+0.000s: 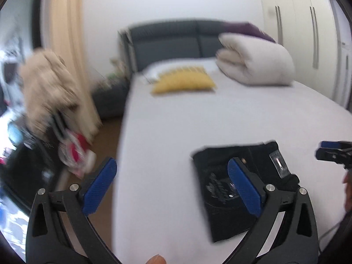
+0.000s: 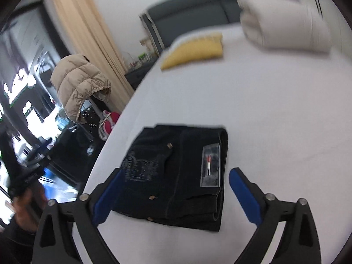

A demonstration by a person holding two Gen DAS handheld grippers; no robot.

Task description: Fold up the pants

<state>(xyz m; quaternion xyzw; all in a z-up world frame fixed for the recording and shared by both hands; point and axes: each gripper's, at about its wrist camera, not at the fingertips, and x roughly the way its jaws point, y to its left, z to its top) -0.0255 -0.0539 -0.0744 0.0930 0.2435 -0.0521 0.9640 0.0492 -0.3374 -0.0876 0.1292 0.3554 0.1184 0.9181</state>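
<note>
The pants (image 2: 176, 176) lie folded near the bed's (image 2: 264, 110) left edge, left gripper (image 1: 173, 189) and right gripper (image 2: 176, 195) spread empty, so only tidying seems left.

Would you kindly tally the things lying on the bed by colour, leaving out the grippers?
Black: 1, the folded pants
Yellow: 1, the cushion
White: 1, the rolled duvet
Purple: 1, the item behind the duvet, too blurred to identify
Total: 4, all on the bed
</note>
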